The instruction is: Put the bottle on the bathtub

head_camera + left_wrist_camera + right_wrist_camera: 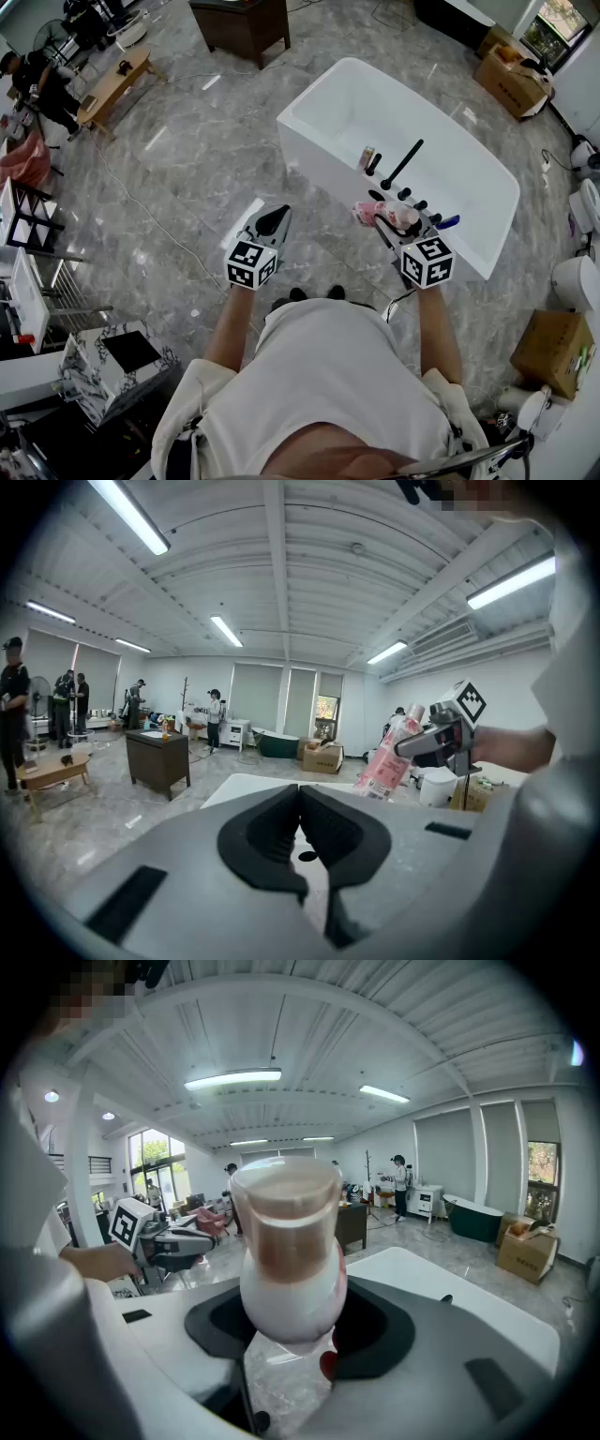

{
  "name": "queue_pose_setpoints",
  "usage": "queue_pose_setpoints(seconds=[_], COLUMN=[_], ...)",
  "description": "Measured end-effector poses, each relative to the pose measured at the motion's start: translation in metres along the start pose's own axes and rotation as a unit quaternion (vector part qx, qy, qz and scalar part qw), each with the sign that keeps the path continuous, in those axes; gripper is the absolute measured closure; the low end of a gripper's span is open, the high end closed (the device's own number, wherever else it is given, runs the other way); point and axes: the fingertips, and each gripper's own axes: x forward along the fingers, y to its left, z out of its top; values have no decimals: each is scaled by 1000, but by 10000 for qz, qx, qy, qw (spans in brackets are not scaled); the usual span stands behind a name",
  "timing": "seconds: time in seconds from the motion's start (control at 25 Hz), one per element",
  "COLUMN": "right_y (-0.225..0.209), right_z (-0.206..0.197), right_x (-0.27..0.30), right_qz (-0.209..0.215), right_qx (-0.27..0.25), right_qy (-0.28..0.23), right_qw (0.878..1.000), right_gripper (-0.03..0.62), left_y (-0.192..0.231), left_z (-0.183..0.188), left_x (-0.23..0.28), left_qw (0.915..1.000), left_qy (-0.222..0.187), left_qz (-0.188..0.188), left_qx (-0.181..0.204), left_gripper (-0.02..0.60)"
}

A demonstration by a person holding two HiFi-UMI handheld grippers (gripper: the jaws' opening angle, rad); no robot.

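A pink bottle (pixel 367 213) with a pale cap lies gripped in my right gripper (pixel 386 223), held just over the near rim of the white bathtub (pixel 317 159). In the right gripper view the bottle (pixel 286 1260) fills the space between the jaws, cap end pointing away from the camera. My left gripper (pixel 273 222) hangs over the floor left of the tub, jaws together and empty (pixel 300 794). From the left gripper view the bottle (pixel 382 761) shows tilted in the right gripper (pixel 433 741), beyond the tub's edge (pixel 239 785).
On the tub rim stand a black faucet (pixel 403 163), black knobs (pixel 405 194), a small bottle (pixel 367 157) and a blue item (pixel 448 222). Cardboard boxes (pixel 553 351) and toilets (pixel 577 281) stand at the right. A dark cabinet (pixel 246 26) is at the far side, people at the left.
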Motion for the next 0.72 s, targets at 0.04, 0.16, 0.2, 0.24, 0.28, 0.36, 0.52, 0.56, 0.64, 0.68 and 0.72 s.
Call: queue_pose_setpoints(seconds=[0.04, 0.16, 0.2, 0.24, 0.28, 0.36, 0.52, 0.56, 0.64, 0.68, 0.72], right_y=[-1, -2, -2, -2, -2, 1, 5, 6, 8, 9, 10], right_z=[1, 1, 1, 0, 0, 0, -1, -1, -1, -1, -1], right_x=[-1, -3, -3, -3, -3, -2, -1, -1, 0, 0, -1], right_qz=[1, -3, -6, -7, -6, 1, -7, -10, -26, -41, -56], right_qx=[-11, -30, -30, -29, -27, -23, 57, 96, 160, 178, 189], right_qy=[-12, -33, -33, -29, -22, 0, 13, 4, -17, -29, -42], right_qw=[10000, 10000, 10000, 10000, 10000, 10000, 10000, 10000, 9999, 9998, 9998], right_gripper=[364, 364, 364, 364, 364, 364, 364, 362, 362, 362, 362], left_y=[-1, -3, -3, -3, -2, -2, -3, -2, -1, 0, 2], left_z=[0, 1, 1, 1, 1, 2, 1, 0, -1, -1, -2], left_x=[0, 0, 0, 0, 0, -1, -3, -4, -5, -6, -7], left_qw=[10000, 10000, 10000, 10000, 10000, 10000, 10000, 9999, 9999, 9999, 9999], left_qy=[-8, -23, -25, -27, -30, -31, -5, -2, 5, 11, 18], left_qz=[1, -1, -4, -9, -15, -30, -89, -103, -122, -131, -142], left_qx=[0, 4, 4, 2, 0, -1, 9, 10, 8, 6, 6], left_gripper=[574, 572, 574, 573, 573, 574, 572, 574, 573, 573, 574])
